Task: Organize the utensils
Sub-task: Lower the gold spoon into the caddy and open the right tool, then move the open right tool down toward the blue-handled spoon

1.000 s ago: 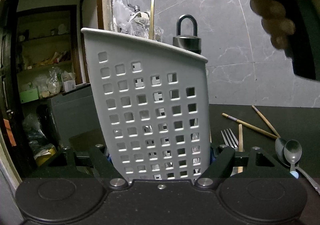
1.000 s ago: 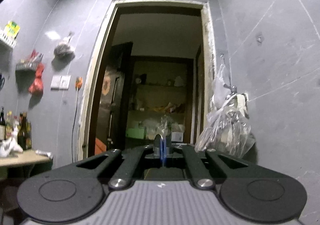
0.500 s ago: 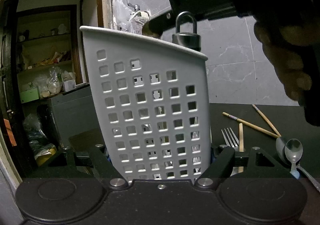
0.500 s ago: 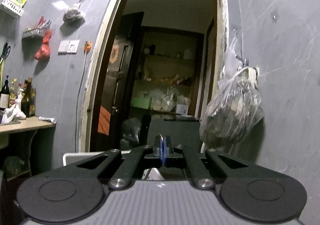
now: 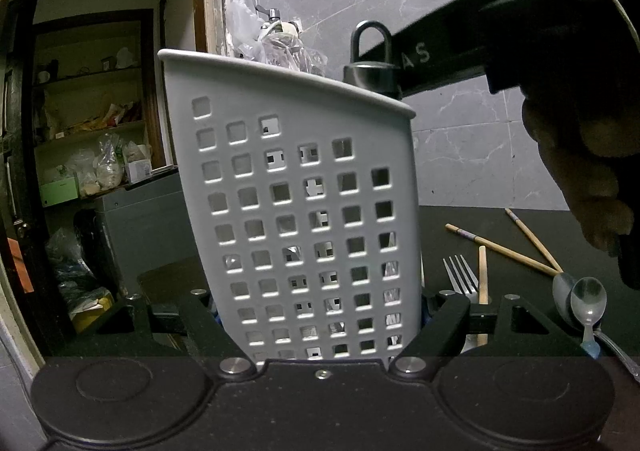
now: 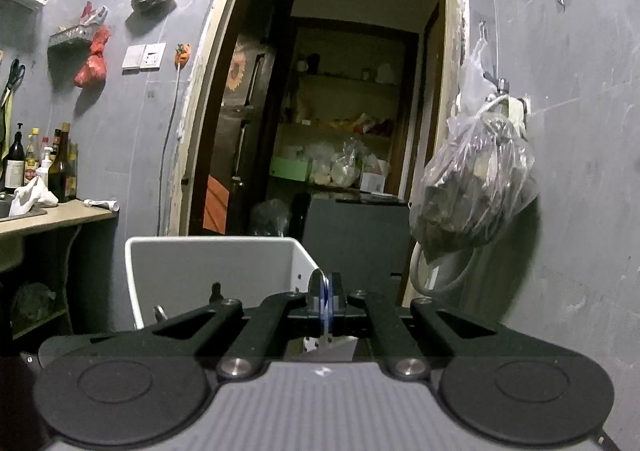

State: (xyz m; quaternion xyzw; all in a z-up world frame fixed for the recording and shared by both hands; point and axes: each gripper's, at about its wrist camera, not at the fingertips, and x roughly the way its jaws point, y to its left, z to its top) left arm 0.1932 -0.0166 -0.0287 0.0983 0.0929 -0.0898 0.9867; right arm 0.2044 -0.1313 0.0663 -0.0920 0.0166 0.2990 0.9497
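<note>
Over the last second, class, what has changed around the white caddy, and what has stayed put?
The right hand-held gripper came down to the caddy's rim, lowering its pinched utensil inside. It remains shut on it. The left hand-held gripper still clamps the caddy. Fork, chopsticks and spoons lie unmoved.

Left tool [image 5: 322,315] clamped, right tool [image 6: 325,301] closed.

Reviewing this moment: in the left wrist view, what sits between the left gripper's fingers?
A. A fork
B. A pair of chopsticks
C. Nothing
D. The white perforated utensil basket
D. The white perforated utensil basket stands between the left gripper fingers, which press its sides; the fork and chopsticks lie loose on the dark counter to its right.
</note>
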